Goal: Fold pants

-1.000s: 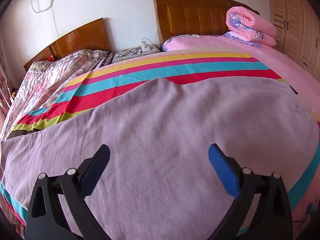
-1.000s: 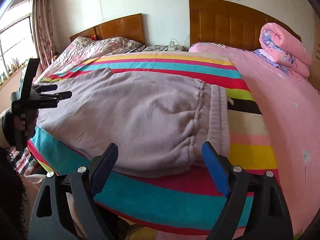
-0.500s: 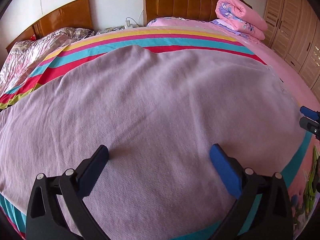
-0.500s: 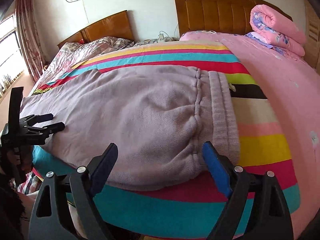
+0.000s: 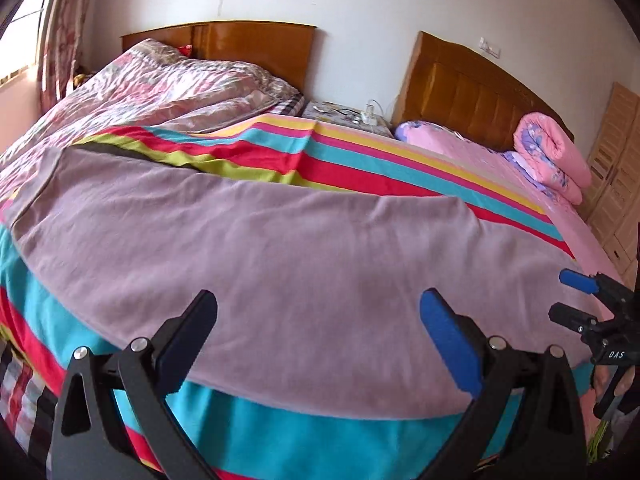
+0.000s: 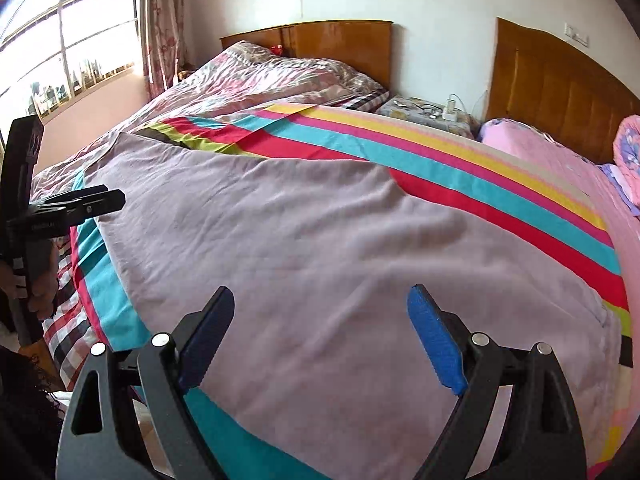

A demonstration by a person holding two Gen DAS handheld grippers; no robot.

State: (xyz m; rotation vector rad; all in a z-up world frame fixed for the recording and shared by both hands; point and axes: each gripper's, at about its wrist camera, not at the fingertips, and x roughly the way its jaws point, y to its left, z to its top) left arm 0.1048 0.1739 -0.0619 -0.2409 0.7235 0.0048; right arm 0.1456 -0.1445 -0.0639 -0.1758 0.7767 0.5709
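Striped bedspread [image 5: 280, 432] under mauve pants [image 5: 300, 264]; both grippers' fingers [image 5: 192, 336] spread wide, empty; "DAS" label [image 5: 616, 355].

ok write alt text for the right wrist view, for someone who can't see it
An open right gripper hovers empty over mauve pants spread flat on a striped blanket across a bed. The left gripper, held in a hand, is at the left edge by the pants' far end. Behind are wooden headboards and a window.
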